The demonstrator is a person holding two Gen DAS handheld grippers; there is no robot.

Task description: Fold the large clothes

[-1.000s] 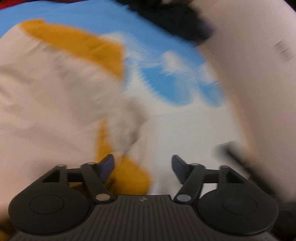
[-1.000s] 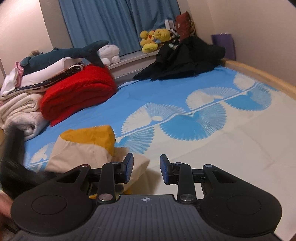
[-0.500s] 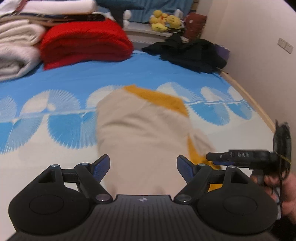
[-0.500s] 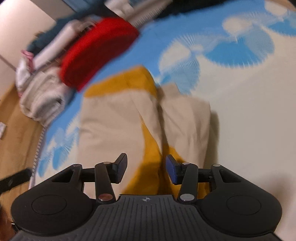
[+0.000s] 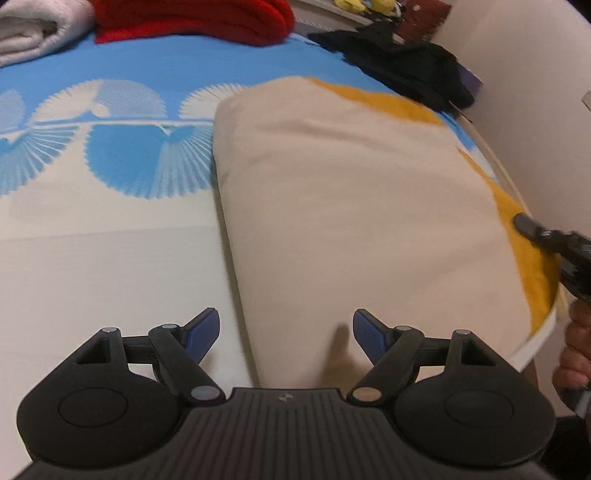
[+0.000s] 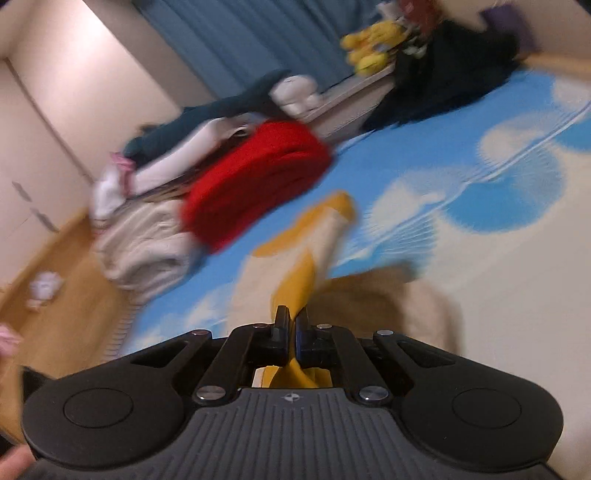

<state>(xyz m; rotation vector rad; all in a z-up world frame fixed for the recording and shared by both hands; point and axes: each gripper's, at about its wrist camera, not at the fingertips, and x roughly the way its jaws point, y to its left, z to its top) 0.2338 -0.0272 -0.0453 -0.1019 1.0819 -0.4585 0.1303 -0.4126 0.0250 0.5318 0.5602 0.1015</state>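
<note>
The beige-and-mustard garment (image 5: 354, 206) lies folded on the bed (image 5: 92, 266) (blue fan-print sheet). The right gripper (image 6: 292, 325) is clamped on its mustard edge; the left gripper (image 5: 286, 332) hovers spread over the garment's near-left corner, gripping nothing.

right claw (image 6: 292, 325) now clamped on garment (image 6: 295, 284)

The bed (image 5: 110, 258) wore a blue-and-white fan-patterned cover. A folded beige-and-mustard garment (image 5: 351, 206) lay near its right edge. Along the far edge sat a red blanket (image 5: 192, 18), pale folded blankets (image 5: 33, 29) and a black clothes heap (image 5: 406, 66).
</note>
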